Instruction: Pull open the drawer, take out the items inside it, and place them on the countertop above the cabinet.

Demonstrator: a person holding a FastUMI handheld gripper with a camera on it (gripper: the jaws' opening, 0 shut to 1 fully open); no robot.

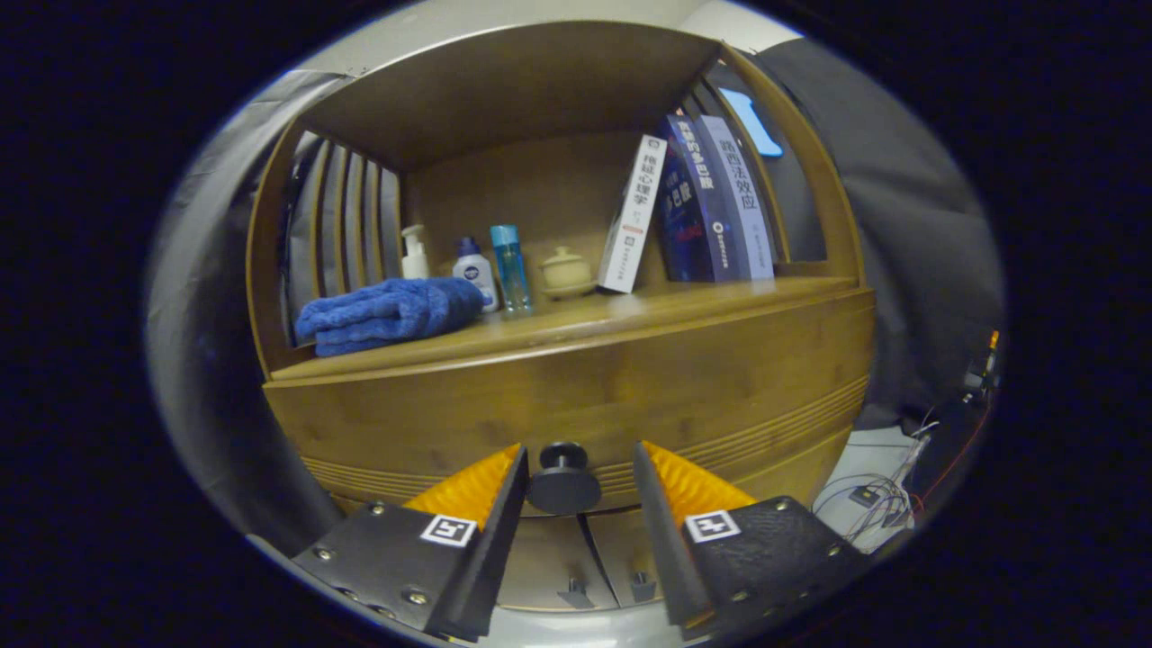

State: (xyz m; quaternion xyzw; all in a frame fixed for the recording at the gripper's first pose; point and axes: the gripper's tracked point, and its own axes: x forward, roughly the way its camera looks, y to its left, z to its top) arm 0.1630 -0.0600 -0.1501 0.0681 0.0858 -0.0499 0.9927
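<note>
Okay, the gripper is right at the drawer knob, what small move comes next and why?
Probably close the gripper on the knob: the knob sits between the open fingers with a gap on each side, and the drawer looks fully shut, so nothing can be pulled yet.

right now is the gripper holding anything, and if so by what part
Nothing is held. The gripper is open, its fingers to either side of the drawer knob without pressing on it; the drawer looks closed.

We see the knob (563,479) between our fingers (504,486), on the drawer (576,396). On the surface (630,315) above the drawer: towel (387,313) left, bottles (490,270) and lidded pot (565,272) behind it, books (693,202) right.
</note>
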